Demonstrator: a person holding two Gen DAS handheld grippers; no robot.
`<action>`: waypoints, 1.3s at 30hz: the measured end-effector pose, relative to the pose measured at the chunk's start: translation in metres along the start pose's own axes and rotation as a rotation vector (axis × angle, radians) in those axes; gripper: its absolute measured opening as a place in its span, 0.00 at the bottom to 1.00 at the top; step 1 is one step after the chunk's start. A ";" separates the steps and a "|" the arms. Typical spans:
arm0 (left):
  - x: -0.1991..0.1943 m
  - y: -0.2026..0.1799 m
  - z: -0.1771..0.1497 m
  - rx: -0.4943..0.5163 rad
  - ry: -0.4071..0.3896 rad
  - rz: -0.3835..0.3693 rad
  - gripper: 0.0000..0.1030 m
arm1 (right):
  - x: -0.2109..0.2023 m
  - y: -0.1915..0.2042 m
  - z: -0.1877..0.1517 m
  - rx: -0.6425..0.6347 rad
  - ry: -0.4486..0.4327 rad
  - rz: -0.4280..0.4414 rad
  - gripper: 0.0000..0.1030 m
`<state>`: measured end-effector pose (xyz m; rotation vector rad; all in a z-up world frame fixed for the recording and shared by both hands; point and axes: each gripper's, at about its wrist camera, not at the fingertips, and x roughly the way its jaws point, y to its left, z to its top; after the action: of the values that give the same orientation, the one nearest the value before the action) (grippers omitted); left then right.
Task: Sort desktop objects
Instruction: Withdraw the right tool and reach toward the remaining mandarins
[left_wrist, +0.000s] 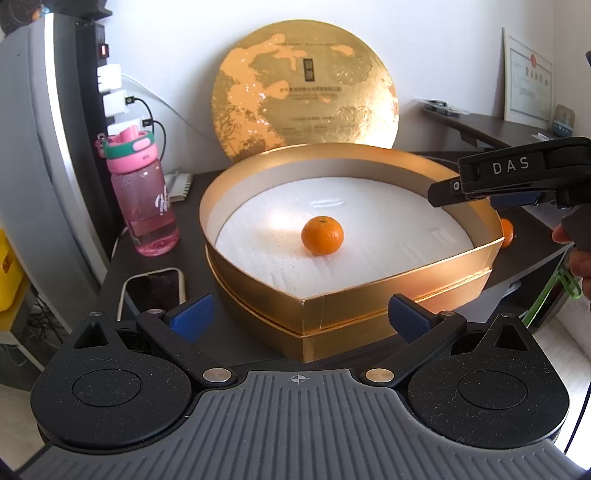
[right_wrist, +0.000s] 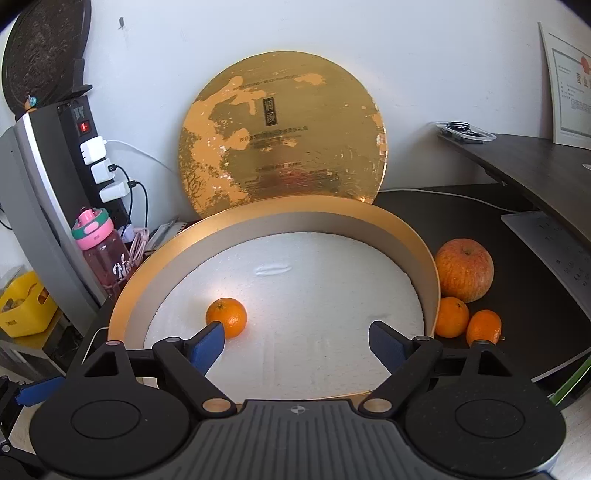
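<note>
A round gold box (left_wrist: 369, 295) (right_wrist: 147, 266) with a white foam floor stands open on the dark desk. One mandarin (left_wrist: 322, 235) (right_wrist: 226, 317) lies on the foam inside it. Outside the box, to its right, sit an apple (right_wrist: 464, 269) and two more mandarins (right_wrist: 451, 316) (right_wrist: 484, 326). My left gripper (left_wrist: 301, 314) is open, low in front of the box's near wall, holding nothing. Above the box's near right rim my right gripper (right_wrist: 297, 341) hovers open and empty; the left wrist view shows it from the side (left_wrist: 480, 184).
The gold lid (left_wrist: 304, 88) leans against the wall behind the box. At the left stand a pink water bottle (left_wrist: 142, 195), a phone (left_wrist: 153, 290) and a power strip with chargers (right_wrist: 99, 162). A raised dark shelf (right_wrist: 535, 166) runs along the right. A yellow bin (right_wrist: 26, 310) sits lower left.
</note>
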<state>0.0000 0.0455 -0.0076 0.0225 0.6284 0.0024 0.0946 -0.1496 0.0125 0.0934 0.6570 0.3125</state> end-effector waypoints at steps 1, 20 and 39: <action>0.000 -0.001 0.000 0.002 0.001 0.000 1.00 | 0.000 -0.002 0.000 0.004 -0.002 -0.002 0.84; 0.020 -0.038 0.017 0.055 0.030 -0.045 1.00 | -0.004 -0.071 -0.008 0.123 -0.020 -0.096 0.84; 0.048 -0.071 0.036 0.100 0.064 -0.086 1.00 | 0.008 -0.138 -0.024 0.212 -0.034 -0.226 0.66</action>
<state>0.0597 -0.0256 -0.0076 0.0920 0.6925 -0.1118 0.1213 -0.2785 -0.0371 0.2250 0.6586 0.0230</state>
